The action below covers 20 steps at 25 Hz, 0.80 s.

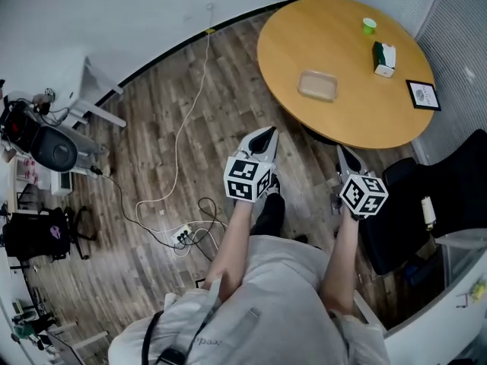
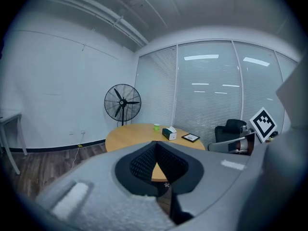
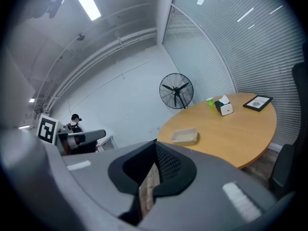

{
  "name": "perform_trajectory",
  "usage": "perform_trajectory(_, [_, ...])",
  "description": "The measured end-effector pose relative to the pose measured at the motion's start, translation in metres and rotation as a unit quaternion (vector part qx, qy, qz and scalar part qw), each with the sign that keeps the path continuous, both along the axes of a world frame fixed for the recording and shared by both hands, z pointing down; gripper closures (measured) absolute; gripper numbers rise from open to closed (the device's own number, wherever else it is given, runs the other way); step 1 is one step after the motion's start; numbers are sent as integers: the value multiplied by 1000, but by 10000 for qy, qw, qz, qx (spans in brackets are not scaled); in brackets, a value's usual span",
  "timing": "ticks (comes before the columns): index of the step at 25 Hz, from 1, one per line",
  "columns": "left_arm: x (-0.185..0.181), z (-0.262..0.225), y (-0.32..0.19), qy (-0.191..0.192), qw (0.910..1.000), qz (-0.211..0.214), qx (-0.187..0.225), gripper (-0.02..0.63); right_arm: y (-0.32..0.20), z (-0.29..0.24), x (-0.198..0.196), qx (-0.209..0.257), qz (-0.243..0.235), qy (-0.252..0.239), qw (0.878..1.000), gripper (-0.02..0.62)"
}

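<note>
Head view, steeply down: a person stands on a wood-plank floor [image 1: 152, 90] w/ a two-jaw tong in each hand. The left gripper [image 1: 266, 135] and right gripper [image 1: 344, 155] are white plastic w/ marker cubes. Each has its jaws pressed together at the tips, ribbed black pads meeting, nothing btwn them.

Both point toward 12 o'clock at a round table [image 1: 304, 44] of smooth tan wood. Its edge sits just beside the right tips. On it, at 1 o'clock from the left gripper, lies a shallow clear plastic tray [image 1: 317, 86] w/ rounded corners, apparently empty. Farther off, approx 2 o'clock, are a green-and-white tissue box [image 1: 384, 59], a small green cup [image 1: 369, 26] and a flat black picture frame [image 1: 423, 95]. A black office chair [image 1: 456, 181] is at 3 o'clock.

Risks, as I judge them:
- The right tips are close enough to knock the table rim.
- The light tray would likely skid on the slick top if nudged.
- A thin white cable [image 1: 179, 139] loops to a power strip [image 1: 183, 236] at 8 o'clock near the feet and could snag a step.
</note>
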State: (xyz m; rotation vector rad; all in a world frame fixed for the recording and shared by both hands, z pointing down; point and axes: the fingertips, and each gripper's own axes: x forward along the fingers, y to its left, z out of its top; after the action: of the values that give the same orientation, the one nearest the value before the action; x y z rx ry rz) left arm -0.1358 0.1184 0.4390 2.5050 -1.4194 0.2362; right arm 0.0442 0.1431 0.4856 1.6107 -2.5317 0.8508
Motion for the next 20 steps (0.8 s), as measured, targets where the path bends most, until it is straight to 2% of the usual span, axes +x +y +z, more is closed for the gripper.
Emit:
perform_trajectory(5, [4, -2, -65, 409, 9992, 40, -6, 604, -55, 0, 9, -97, 153, 87, 9998, 598])
perform_trajectory(11, [-3, 10, -121, 368, 9982, 379, -274, 603, -112, 2, 6, -179, 462, -19, 9988, 598])
perform_trajectory(16, [-16, 16, -165, 500, 9964, 571, -370, 603, -143, 11, -5, -269, 621, 58, 9977, 597])
perform_trajectory(20, [-22, 38, -188, 352, 9933, 806, -744, 603, -171, 23, -6, -328, 938, -45, 9950, 597])
